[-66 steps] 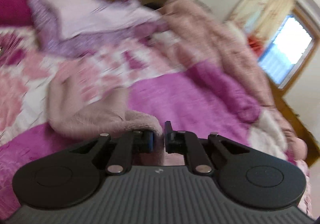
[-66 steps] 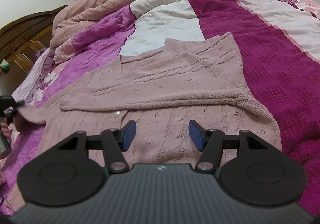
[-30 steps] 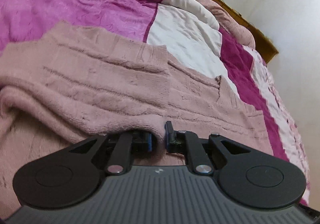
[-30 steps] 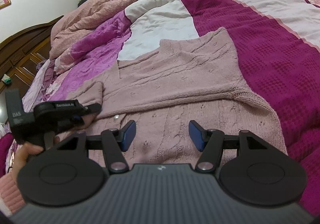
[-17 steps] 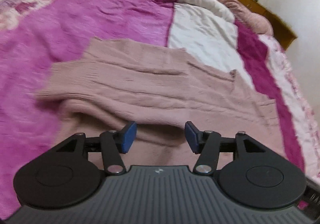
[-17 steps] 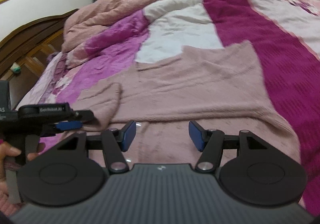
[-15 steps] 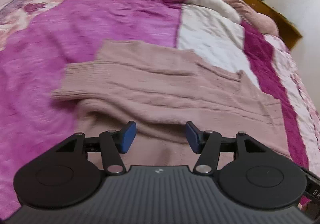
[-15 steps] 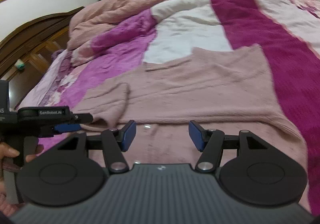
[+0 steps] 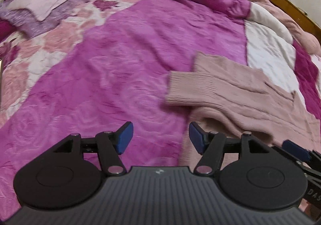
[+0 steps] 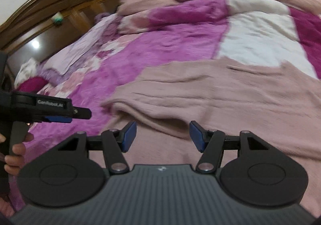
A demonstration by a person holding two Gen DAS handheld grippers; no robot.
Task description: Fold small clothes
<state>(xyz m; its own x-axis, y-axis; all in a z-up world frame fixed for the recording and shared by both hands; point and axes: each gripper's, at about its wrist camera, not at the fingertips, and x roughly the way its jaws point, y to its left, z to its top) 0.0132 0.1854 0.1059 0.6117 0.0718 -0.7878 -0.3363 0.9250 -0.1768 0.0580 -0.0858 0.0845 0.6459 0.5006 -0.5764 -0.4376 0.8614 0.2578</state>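
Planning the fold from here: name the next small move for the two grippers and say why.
Probably bring both open grippers back to the sweater's near edge to fold it over again. The left gripper, whose jaws have just been opening, is empty over the magenta quilt; the right gripper is empty above the pink sweater, whose sleeve already lies across the body.

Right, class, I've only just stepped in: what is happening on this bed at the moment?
A person is folding a pink knitted sweater on a quilt, with a gripper in each hand. One sleeve already lies folded across the body. The left gripper has just been opening, nothing is between its fingers, and it sits over bare quilt. The right gripper is open above the sweater's near edge, holding nothing.
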